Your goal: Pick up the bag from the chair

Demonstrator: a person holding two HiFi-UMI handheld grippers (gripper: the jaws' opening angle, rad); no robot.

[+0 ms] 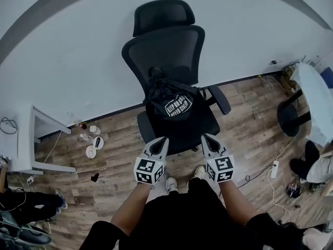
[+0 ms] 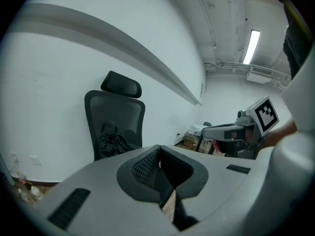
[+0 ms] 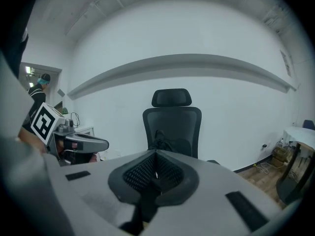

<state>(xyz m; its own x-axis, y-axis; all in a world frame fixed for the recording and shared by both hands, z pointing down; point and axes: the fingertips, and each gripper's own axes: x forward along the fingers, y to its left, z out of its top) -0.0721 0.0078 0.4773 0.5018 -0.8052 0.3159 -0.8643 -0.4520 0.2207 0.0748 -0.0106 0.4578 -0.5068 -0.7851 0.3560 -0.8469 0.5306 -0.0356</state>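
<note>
You had both tongs clenched with nothing in them. The left gripper [image 1: 162, 139] showed its jaws pressed together in its own view, the ribbed pads meeting in one line, and the right gripper [image 1: 205, 136] showed the same. Neither touched anything. From the head view their tips pointed at the front edge of the seat, side by side and a little apart, with your shoes [image 1: 183, 179] on the floor [image 1: 250, 126] just below them.

The bag [image 1: 174, 104] sat on the chair [image 1: 167, 45]. It was black and crumpled, with a white printed patch facing up, resting on the seat and leaning against the mesh backrest. Both gripper views showed it straight ahead and well short of the jaws, a dark heap low against the backrest under the headrest.

Open room lay mostly in front of you. The strip of wood floor between your feet and the seat was bare, and the seat's front edge faced you with nothing across it. One armrest [image 1: 222, 99] jutted out at the chair's right side, close to the bag's right flank; the other side I could not make out behind the bag. The chair stood with its back to the white wall [image 1: 78, 51].

To the left, a white desk [image 1: 37, 134] stood near the wall, with small bottles and cups [image 1: 92, 139] on the floor between it and the chair. To the right, a round table [image 1: 313, 95] was well apart from the chair, and a power strip [image 1: 274, 169] and its cable lay on the floor on that side.
</note>
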